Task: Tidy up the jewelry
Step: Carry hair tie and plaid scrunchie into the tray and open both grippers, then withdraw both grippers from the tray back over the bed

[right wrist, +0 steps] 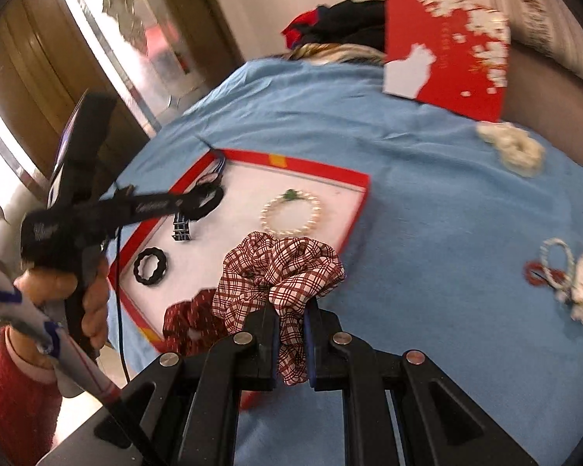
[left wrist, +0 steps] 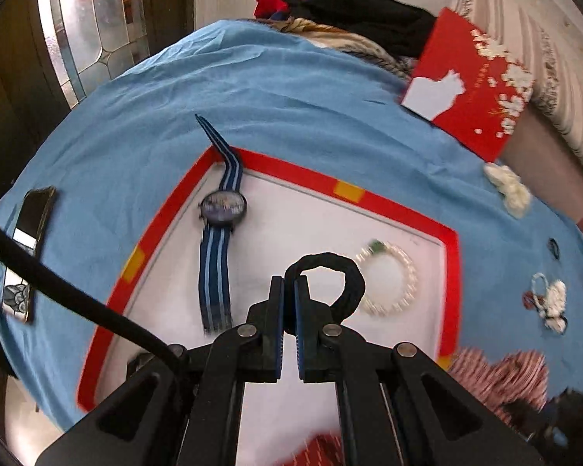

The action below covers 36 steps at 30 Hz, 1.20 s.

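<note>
Here the left gripper [left wrist: 289,291] pinches a black hair tie [left wrist: 330,272]; the right gripper [right wrist: 291,310] clamps a plaid scrunchie [right wrist: 283,268].

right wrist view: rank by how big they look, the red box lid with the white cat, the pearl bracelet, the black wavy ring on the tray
1. Red box lid with the white cat
2. Pearl bracelet
3. Black wavy ring

The lid is farthest from the camera yet looks largest.
</note>
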Each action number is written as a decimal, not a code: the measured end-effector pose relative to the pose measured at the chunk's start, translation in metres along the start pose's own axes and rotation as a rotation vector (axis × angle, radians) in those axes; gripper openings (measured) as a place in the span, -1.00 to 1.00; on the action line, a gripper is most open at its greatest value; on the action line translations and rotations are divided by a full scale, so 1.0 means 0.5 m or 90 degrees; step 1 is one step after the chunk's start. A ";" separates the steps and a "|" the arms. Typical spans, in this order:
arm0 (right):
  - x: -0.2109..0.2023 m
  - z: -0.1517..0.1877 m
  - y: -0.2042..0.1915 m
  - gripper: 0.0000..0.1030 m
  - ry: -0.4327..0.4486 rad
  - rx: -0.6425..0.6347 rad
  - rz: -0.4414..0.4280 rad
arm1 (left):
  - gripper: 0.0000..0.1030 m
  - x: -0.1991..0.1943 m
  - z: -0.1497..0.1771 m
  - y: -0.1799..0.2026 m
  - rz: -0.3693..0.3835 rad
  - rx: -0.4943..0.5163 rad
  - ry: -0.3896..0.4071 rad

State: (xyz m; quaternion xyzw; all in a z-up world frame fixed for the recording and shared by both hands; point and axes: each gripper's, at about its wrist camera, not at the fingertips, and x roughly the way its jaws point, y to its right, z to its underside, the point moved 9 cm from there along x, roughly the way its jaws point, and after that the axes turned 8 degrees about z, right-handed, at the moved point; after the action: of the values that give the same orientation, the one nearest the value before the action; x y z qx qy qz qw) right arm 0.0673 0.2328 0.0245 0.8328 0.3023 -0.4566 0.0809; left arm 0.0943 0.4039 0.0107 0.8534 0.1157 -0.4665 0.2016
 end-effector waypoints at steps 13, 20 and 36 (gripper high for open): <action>0.148 -0.013 -0.054 -0.72 -0.059 -0.045 0.007 | -0.90 0.121 -0.050 -0.050 -0.021 -0.028 -0.040; 0.124 -0.019 -0.049 -0.06 -0.035 -0.055 0.027 | -0.48 0.082 -0.060 -0.038 -0.009 -0.027 -0.007; -0.092 0.089 0.079 0.09 0.037 -0.023 0.095 | -0.15 -0.122 0.093 0.105 0.029 0.021 0.063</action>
State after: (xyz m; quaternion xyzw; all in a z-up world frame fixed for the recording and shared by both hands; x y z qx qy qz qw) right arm 0.0399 0.1626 0.0308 0.8643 0.2501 -0.4193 0.1211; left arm 0.0470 0.3355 0.0520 0.8809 0.0982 -0.4211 0.1926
